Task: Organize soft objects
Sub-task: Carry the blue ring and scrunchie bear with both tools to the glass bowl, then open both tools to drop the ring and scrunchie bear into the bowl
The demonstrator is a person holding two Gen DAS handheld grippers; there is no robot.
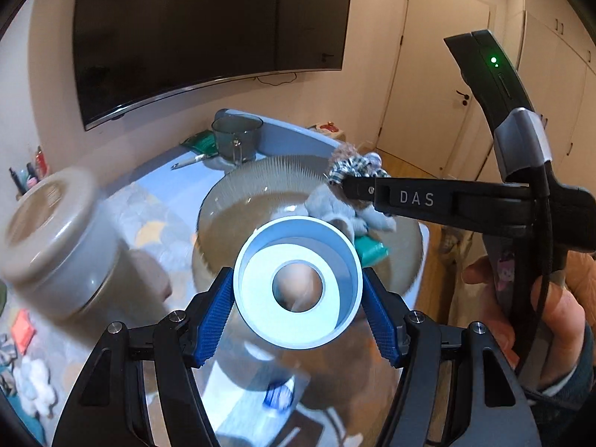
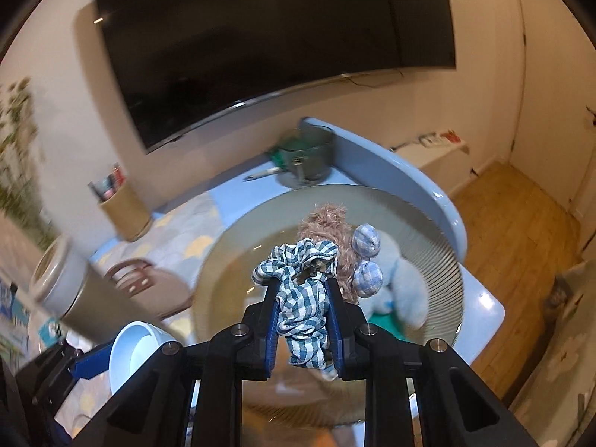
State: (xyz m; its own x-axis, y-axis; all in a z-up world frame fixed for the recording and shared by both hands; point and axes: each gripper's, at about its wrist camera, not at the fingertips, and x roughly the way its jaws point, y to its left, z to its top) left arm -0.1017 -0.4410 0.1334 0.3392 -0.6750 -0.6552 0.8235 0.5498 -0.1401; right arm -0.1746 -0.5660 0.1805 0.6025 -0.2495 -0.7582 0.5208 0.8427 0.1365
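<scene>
Holding two things at once, I have one hand-held gripper in each hand. My left hand-held gripper (image 1: 298, 290) squeezes a white ring-shaped cup (image 1: 298, 287) between its blue pads (image 1: 218, 313), one pad on each side of the cup. My right hand-held gripper (image 2: 302, 316) is clenched tight on a blue and white checked cloth (image 2: 301, 298), and the cloth bunches up above the pads.

The big glass bowl (image 2: 428, 231) is my landmark. The checked cloth hangs over the near part of the bowl. The white cup is also over the near side of the bowl, to the left of the cloth. In the left wrist view I can see my right hand (image 1: 558, 316) gripping the handle to the right of the bowl.

Just behind the cloth, over the bowl, is a fuzzy brown toy (image 2: 327, 219). Beside it on the right is a soft blue plush toy (image 2: 406, 279) with checked round parts. I cannot tell if they hang from the cloth or lie in the bowl.

Left of the bowl is a grey jar (image 1: 56, 238), blurry. The bowl sits on a blue table (image 2: 484, 309). Behind the bowl is a dark clear jug (image 2: 313, 156) with a pen (image 2: 260, 174) next to it. Farther back, on the wall, is a big black TV (image 2: 260, 44).
</scene>
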